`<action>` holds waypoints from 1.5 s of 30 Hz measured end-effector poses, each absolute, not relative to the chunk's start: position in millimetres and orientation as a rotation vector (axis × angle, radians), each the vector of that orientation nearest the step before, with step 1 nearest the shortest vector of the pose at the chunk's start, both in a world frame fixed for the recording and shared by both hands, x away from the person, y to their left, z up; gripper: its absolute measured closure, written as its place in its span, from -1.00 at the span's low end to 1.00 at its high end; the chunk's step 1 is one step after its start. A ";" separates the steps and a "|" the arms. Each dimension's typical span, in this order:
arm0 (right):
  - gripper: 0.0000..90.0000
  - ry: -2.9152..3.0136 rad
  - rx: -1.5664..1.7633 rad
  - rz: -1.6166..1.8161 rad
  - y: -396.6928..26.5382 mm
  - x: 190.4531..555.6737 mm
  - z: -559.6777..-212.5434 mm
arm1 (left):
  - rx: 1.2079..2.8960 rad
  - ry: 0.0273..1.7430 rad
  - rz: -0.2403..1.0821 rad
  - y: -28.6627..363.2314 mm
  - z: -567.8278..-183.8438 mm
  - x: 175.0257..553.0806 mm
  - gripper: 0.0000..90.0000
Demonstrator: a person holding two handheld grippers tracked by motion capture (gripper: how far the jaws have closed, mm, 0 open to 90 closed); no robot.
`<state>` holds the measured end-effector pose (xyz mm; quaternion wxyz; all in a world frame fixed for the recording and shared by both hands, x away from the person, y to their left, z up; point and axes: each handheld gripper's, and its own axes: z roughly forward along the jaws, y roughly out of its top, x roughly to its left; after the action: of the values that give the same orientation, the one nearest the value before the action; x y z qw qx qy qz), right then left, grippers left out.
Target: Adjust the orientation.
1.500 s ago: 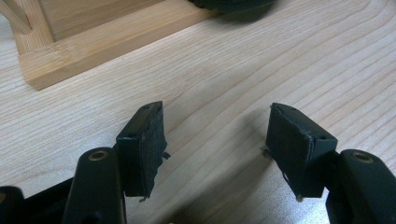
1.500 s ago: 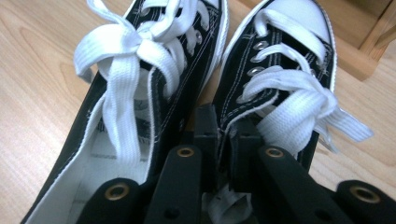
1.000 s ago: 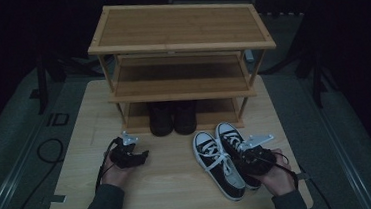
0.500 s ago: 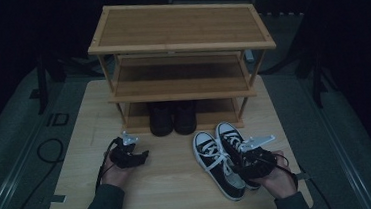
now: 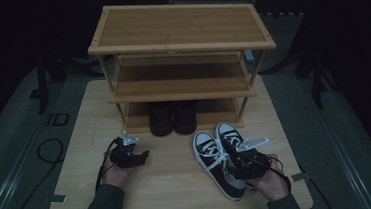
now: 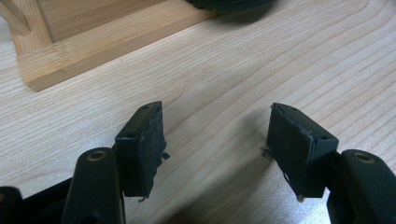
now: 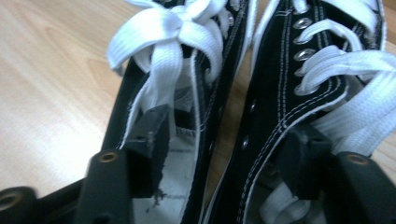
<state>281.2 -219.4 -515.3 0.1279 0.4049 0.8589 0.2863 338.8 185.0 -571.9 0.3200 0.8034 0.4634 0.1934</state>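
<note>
The right gripper [image 7: 224, 154] has just opened wide — one jaw inside each sneaker [image 5: 217, 163], ready to pinch both together. Lower left, the left gripper [image 6: 217, 144] waits open and empty.

A three-tier bamboo shoe rack [image 5: 180, 32] stands at the far side of the wooden counter [image 5: 170, 186]. A pair of dark ankle boots [image 5: 173, 118] sits on the rack's bottom shelf, toes pointing outward. Left of the rack, a black cable [image 5: 46, 150] loops on the grey floor [image 5: 6, 148].
</note>
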 end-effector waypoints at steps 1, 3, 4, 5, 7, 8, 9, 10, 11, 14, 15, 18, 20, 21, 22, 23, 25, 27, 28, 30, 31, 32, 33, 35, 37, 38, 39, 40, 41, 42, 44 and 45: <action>-0.02 2.477 1.197 0.832 -218.2 282.0 -516.1 | 2.111 1.218 0.508 185.0 -571.9 338.8 -0.18; 0.02 2.470 1.212 0.833 -217.5 282.7 -516.4 | 2.111 1.218 0.508 185.0 -571.9 338.8 -0.18; 0.06 2.464 1.217 0.829 -217.3 283.1 -516.5 | 2.111 1.218 0.508 185.0 -572.0 338.8 -0.18; 0.10 2.458 1.220 0.821 -217.1 284.0 -516.6 | 2.111 1.218 0.509 185.0 -572.0 338.8 -0.18; 0.21 2.440 1.235 0.812 -216.5 285.6 -516.8 | 2.111 1.218 0.508 185.0 -571.9 338.8 -0.18; 0.26 2.433 1.240 0.808 -216.2 286.3 -516.7 | 2.111 1.218 0.509 185.0 -572.0 338.8 -0.18; 0.30 2.436 1.241 0.804 -215.9 286.7 -516.6 | 2.111 1.218 0.509 184.9 -572.0 338.8 -0.18; 0.35 2.438 1.244 0.795 -215.1 287.0 -516.4 | 2.111 1.218 0.509 185.0 -572.0 338.8 -0.18; 0.36 2.437 1.248 0.791 -214.4 287.4 -516.1 | 2.111 1.218 0.509 185.0 -572.0 338.7 -0.18; 0.37 2.437 1.259 0.769 -212.3 289.2 -514.9 | 2.110 1.219 0.509 184.9 -572.0 338.7 -0.18; 0.37 2.436 1.264 0.758 -211.6 289.7 -514.5 | 2.110 1.219 0.509 184.9 -572.0 338.6 -0.18; 0.34 2.444 1.277 0.742 -210.2 291.4 -514.4 | 2.110 1.220 0.510 184.8 -572.0 338.6 -0.18; 0.24 2.457 1.302 0.700 -205.8 296.7 -518.1 | 2.109 1.219 0.510 184.8 -572.1 338.5 -0.18; 0.23 2.456 1.299 0.677 -203.2 298.1 -519.4 | 2.109 1.219 0.510 184.9 -572.2 338.5 -0.18; 0.23 2.456 1.299 0.677 -203.2 298.1 -519.4 | 2.109 1.219 0.510 184.9 -572.2 338.5 -0.18; 0.27 2.446 1.292 0.645 -198.6 300.4 -521.0 | 2.108 1.217 0.510 185.0 -572.2 338.5 -0.18; 0.39 2.440 1.285 0.645 -198.5 301.3 -521.4 | 2.109 1.214 0.509 185.2 -572.3 338.5 -0.18; 0.57 2.440 1.294 0.669 -201.6 301.1 -521.5 | 2.108 1.213 0.509 185.3 -572.5 338.4 -0.18; 0.64 2.444 1.297 0.685 -203.2 301.0 -521.7 | 2.107 1.213 0.509 185.2 -572.5 338.4 -0.18; 0.72 2.452 1.304 0.709 -205.7 301.5 -521.8 | 2.106 1.213 0.510 185.3 -572.6 338.3 -0.18; 0.76 2.456 1.303 0.712 -206.2 301.6 -521.7 | 2.105 1.213 0.510 185.3 -572.7 338.2 -0.18; 0.78 2.459 1.301 0.716 -206.6 301.7 -521.7 | 2.105 1.213 0.510 185.4 -572.8 338.0 -0.18; 0.80 2.462 1.299 0.719 -207.3 302.0 -521.6 | 2.103 1.212 0.511 185.4 -572.9 337.9 -0.18; 0.82 2.465 1.300 0.723 -208.2 302.4 -521.6 | 2.103 1.211 0.510 185.6 -573.0 337.9 -0.18; 0.84 2.467 1.305 0.731 -209.3 302.7 -521.4 | 2.102 1.209 0.510 185.7 -573.0 337.9 -0.18; 0.86 2.476 1.299 0.745 -212.6 303.8 -520.3 | 2.104 1.205 0.509 186.0 -573.1 338.0 -0.18; 0.86 2.476 1.299 0.745 -212.6 303.8 -520.3 | 2.105 1.204 0.508 186.0 -573.0 338.3 -0.18; 0.87 2.479 1.280 0.742 -213.4 303.6 -519.7 | 2.109 1.200 0.508 186.1 -572.9 338.7 -0.18; 0.87 2.481 1.271 0.743 -213.7 303.7 -519.3 | 2.108 1.199 0.508 185.9 -572.9 339.1 -0.18; 0.87 2.484 1.261 0.746 -214.1 304.0 -518.8 | 2.107 1.198 0.507 185.7 -573.0 339.4 -0.18; 0.88 2.495 1.252 0.754 -216.0 305.8 -517.8 | 2.105 1.202 0.509 184.9 -573.0 339.8 -0.18; 0.88 2.501 1.250 0.758 -217.0 306.7 -517.3 | 2.105 1.203 0.509 184.9 -573.0 339.7 -0.18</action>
<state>306.7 -217.0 -517.3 0.1218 0.4284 0.8568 0.2598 339.7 184.9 -573.0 0.3260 0.8033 0.4590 0.1942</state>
